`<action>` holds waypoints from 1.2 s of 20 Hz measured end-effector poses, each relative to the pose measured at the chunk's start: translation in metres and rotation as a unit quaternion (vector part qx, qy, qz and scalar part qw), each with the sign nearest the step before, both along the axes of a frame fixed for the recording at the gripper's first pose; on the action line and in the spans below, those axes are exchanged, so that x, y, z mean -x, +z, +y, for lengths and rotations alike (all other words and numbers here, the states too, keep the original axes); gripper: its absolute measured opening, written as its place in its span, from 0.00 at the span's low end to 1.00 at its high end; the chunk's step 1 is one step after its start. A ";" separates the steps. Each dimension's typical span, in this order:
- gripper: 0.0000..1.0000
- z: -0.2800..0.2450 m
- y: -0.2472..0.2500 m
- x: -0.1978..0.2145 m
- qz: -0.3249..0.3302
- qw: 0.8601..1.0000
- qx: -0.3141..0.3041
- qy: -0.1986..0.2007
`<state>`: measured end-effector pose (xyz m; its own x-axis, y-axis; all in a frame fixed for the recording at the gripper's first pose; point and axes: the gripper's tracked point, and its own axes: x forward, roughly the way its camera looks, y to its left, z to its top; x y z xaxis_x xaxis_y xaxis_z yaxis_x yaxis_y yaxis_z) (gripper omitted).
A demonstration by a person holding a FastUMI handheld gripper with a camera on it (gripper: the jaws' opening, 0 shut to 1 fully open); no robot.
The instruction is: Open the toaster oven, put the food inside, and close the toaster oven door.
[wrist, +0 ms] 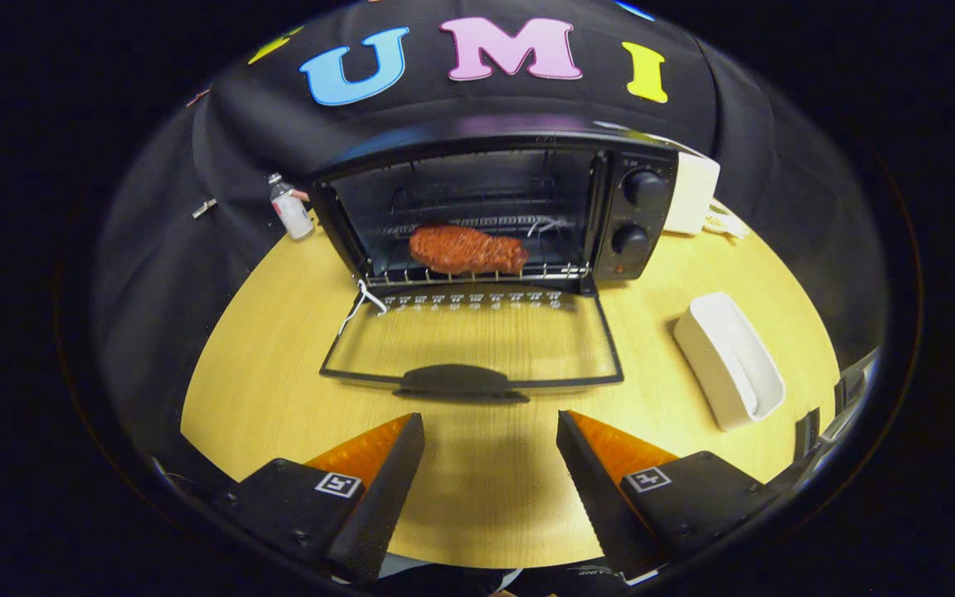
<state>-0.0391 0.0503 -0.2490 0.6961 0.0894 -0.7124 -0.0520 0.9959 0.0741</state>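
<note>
Since the food already lies inside, what remains, by my reckoning, is closing the door. The round wooden tabletop (278,348) carries everything, and the toaster oven (494,207) stands at its far side against the cloth wall, mouth toward the camera. Its glass door (469,344) is dropped flat on the tabletop, hinged at the oven's sill, with the dark handle (457,380) at the near edge, just ahead of the fingers. To the right lies a white oblong dish (730,361), well apart from the door. The food (467,249) (a reddish-brown slab, likely a steak) rests on the wire rack inside. A small bottle (289,209) stands left of the oven. The gripper (490,431) has its fingers spread apart, holding nothing. The door looks stiff and light but its glass is fragile and slick; take the handle's middle and lift it in an arc.
</note>
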 end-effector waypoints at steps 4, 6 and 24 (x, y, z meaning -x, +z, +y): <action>0.99 0.010 -0.022 -0.005 0.019 0.999 0.030 0.014; 0.99 0.018 -0.030 -0.009 0.025 0.999 0.024 0.003; 0.99 0.032 -0.043 -0.034 0.051 0.998 0.028 -0.031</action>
<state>-0.0048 0.0822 -0.2921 0.6229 0.0072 -0.7823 0.0139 0.9997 0.0203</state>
